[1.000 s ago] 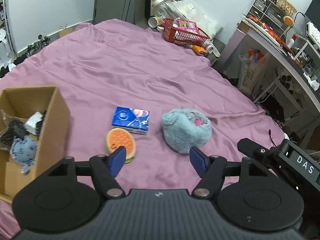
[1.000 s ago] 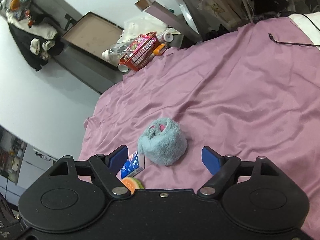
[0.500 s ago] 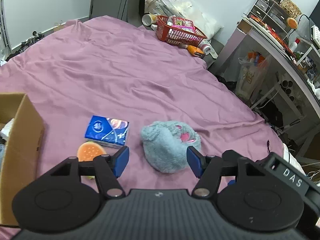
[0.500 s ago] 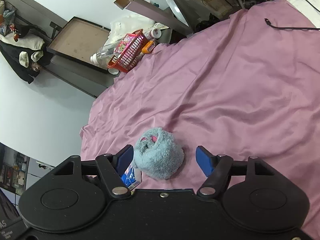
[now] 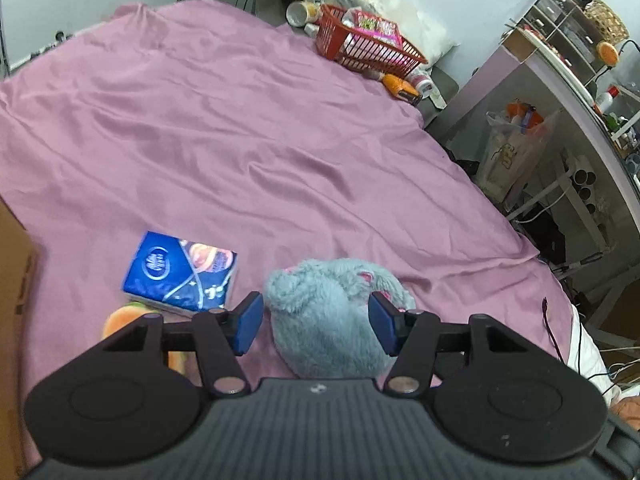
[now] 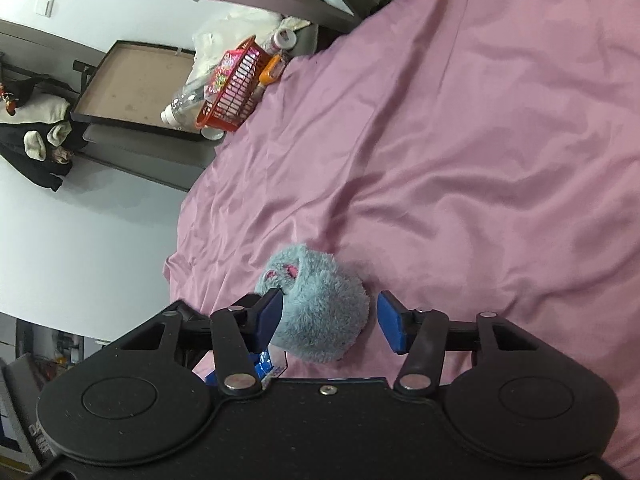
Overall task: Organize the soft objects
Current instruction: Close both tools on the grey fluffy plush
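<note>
1. Both tools have been closing in on the plush toy [image 5: 328, 320] since 1 s ago; the cardboard box [image 5: 14, 264] has been sliding out to the left edge of the left wrist view.
2. L tool [image 5: 316, 318] is sitting w/ jaws wide apart, blue pads on either side of the plush toy; the right pad looks to be touching the fur, the left pad is just beside it. Not clamping anything.
3. R tool [image 6: 330, 322] is also standing wide open around the same toy [image 6: 320, 312]; its left pad is touching or overlapping the fur, its right pad is just clear of it. Nothing gripped.
4. Plush toy is grey-blue w/ pink bits, lying on the purple bed sheet [image 5: 248, 132] near the bed's near edge.
5. Blue tissue pack [image 5: 180, 278] is lying just left of the toy; an orange round soft toy [image 5: 120, 318] is peeking out below it, partly hidden behind the L tool.
6. Red basket [image 5: 368, 46] is sitting at the far edge of the bed.
</note>
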`<control>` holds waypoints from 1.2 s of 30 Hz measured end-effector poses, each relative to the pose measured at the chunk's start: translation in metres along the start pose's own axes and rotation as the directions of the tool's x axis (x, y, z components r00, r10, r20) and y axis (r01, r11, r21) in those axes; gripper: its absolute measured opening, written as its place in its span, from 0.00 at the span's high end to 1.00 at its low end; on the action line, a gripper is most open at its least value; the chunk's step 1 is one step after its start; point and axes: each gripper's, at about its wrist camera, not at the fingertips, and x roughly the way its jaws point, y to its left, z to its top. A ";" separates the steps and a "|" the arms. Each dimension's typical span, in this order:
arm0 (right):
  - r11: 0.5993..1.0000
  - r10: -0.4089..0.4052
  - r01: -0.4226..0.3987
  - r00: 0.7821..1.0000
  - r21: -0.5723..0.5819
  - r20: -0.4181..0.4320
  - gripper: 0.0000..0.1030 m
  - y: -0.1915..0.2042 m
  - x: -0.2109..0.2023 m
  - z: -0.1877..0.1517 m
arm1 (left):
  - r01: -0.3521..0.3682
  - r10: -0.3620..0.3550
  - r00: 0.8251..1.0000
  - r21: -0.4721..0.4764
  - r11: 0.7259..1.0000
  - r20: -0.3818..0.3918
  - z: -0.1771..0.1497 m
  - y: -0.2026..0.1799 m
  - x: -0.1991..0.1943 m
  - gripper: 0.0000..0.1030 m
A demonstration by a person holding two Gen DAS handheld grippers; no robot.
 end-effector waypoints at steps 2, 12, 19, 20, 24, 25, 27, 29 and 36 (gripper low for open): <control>1.000 0.000 0.000 1.000 0.009 -0.007 0.48 -0.001 0.007 0.000 | 0.008 -0.009 1.000 -0.025 1.000 -0.029 -0.001 0.004 0.012 0.49; 0.999 -0.018 0.019 0.999 0.037 -0.027 0.48 -0.005 0.020 -0.001 | 0.072 -0.073 0.997 -0.061 0.996 -0.013 -0.014 0.011 0.013 0.76; 0.999 -0.014 0.016 0.998 0.034 -0.054 0.69 -0.004 0.020 -0.008 | 0.114 -0.116 0.993 -0.079 0.990 -0.022 -0.021 0.016 -0.003 0.83; 1.000 -0.014 0.015 0.998 0.025 -0.057 0.72 -0.003 0.019 -0.009 | 0.107 -0.109 0.994 -0.075 0.991 -0.019 -0.022 0.015 -0.007 0.83; 1.000 -0.009 0.008 0.999 -0.017 -0.049 0.76 0.007 0.006 -0.015 | 0.098 -0.098 0.995 -0.054 0.994 0.000 -0.026 0.013 -0.022 0.83; 1.000 -0.003 0.002 0.999 -0.028 -0.042 0.77 0.010 0.002 -0.017 | 0.100 -0.100 0.995 -0.051 0.994 0.005 -0.027 0.013 -0.028 0.83; 0.999 0.007 -0.008 0.999 -0.043 -0.037 0.77 0.014 -0.006 -0.022 | 0.095 -0.095 0.995 -0.039 0.995 0.014 -0.029 0.012 -0.039 0.83; 0.998 0.019 -0.021 0.999 -0.057 -0.029 0.78 0.018 -0.016 -0.028 | 0.093 -0.092 0.995 -0.032 0.995 0.025 -0.031 0.013 -0.051 0.83; 0.994 0.075 -0.073 0.997 -0.084 0.013 0.79 0.031 -0.053 -0.049 | 0.114 -0.115 0.991 0.020 0.993 0.065 -0.039 0.015 -0.094 0.83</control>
